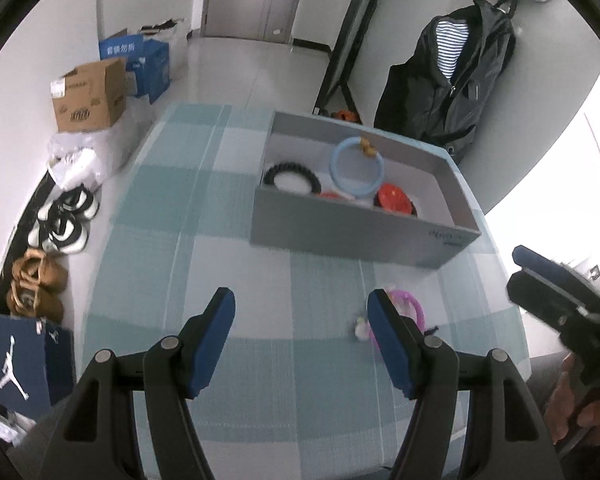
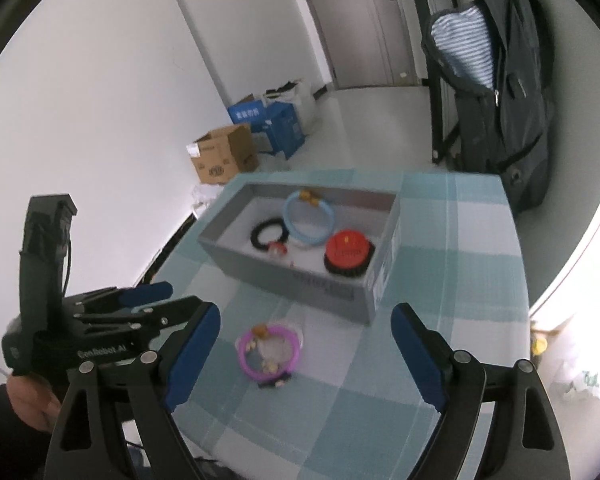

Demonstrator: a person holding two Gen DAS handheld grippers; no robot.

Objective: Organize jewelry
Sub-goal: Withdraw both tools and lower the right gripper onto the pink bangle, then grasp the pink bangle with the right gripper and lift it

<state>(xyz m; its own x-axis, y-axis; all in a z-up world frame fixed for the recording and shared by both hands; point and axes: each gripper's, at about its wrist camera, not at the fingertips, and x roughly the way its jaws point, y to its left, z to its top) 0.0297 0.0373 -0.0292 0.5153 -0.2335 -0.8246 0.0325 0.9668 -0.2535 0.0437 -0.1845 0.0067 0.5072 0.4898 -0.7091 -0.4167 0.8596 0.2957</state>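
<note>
Pink bracelet (image 2: 269, 351) lies loose near surface's (image 2: 440, 240) front edge, outside grey box (image 2: 332, 292). Both hand-held grippers (image 2: 306, 354) (image 1: 302, 330) spread, empty. Straddle one rim, pinch gently.

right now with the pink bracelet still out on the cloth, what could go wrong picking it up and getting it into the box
1. The pink bracelet lies flat on the checked tablecloth, so a closing tool could pinch the cloth or skid the ring away.
2. Both tools are close together: the left tool sits beside the right tool, so they may collide.
3. The grey box already holds the blue ring, black bracelet and a red piece; a careless drop could land on them.
</note>
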